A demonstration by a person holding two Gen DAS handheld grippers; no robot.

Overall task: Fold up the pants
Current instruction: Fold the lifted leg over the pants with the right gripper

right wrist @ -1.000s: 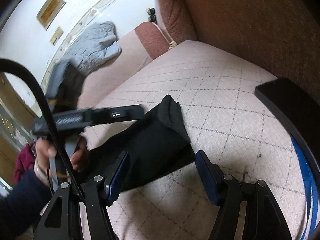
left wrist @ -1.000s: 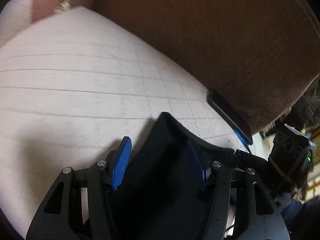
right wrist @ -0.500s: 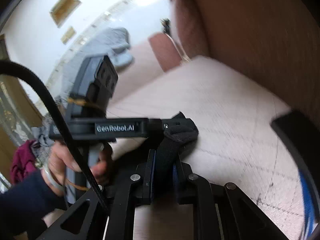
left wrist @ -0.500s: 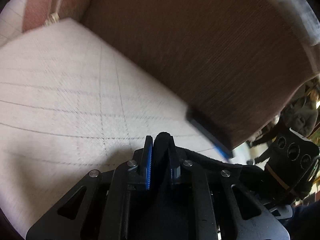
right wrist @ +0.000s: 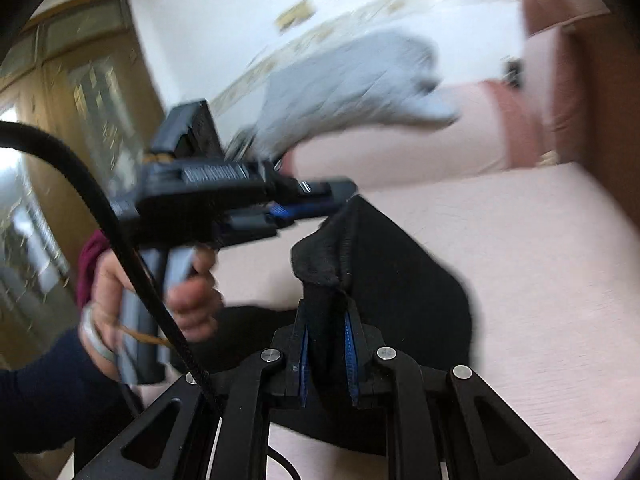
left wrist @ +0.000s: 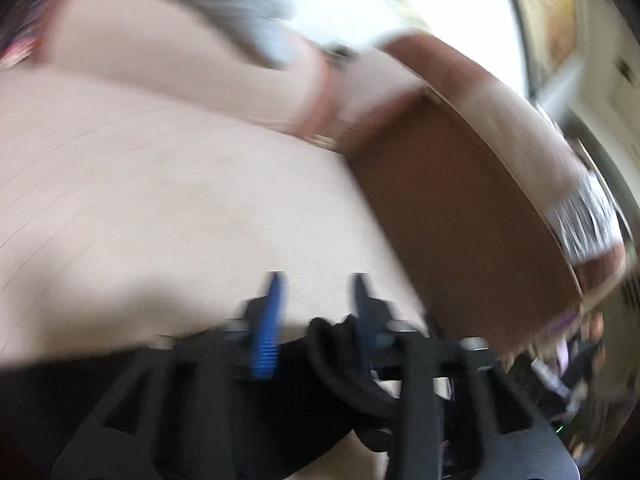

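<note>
Two grippers had a share in this fold, and their states were not equally plain. The right gripper (right wrist: 326, 354) was clenched on a bunched black hem of the pants (right wrist: 392, 276), with cloth standing up between its blue pads. The left gripper (left wrist: 316, 308) showed a gap between its fingers in its own blurred view, with a dark roll of cloth low by the right-hand finger; in the right wrist view it sat beside the raised edge of the pants, held by the person's hand (right wrist: 188, 300). Whether it was gripping cloth or released, I could not tell.

The pants lay on the pale sofa seat (right wrist: 540, 248), one end lifted off the cushion at the right gripper and the rest trailing down toward the person. A grey blanket (right wrist: 344, 80) was draped over the far armrest, well apart from the work.

The step in hand looked like carrying the held end over to lay it on the other end. To do it well, both corners should travel level and together, so the edge would land straight, not skewed. The cloth should be kept lightly taut between the two grippers, since slack would likely wrinkle under the fold. Heavy blur suggested fast motion; slowing before laying the end down would help the edges line up.
</note>
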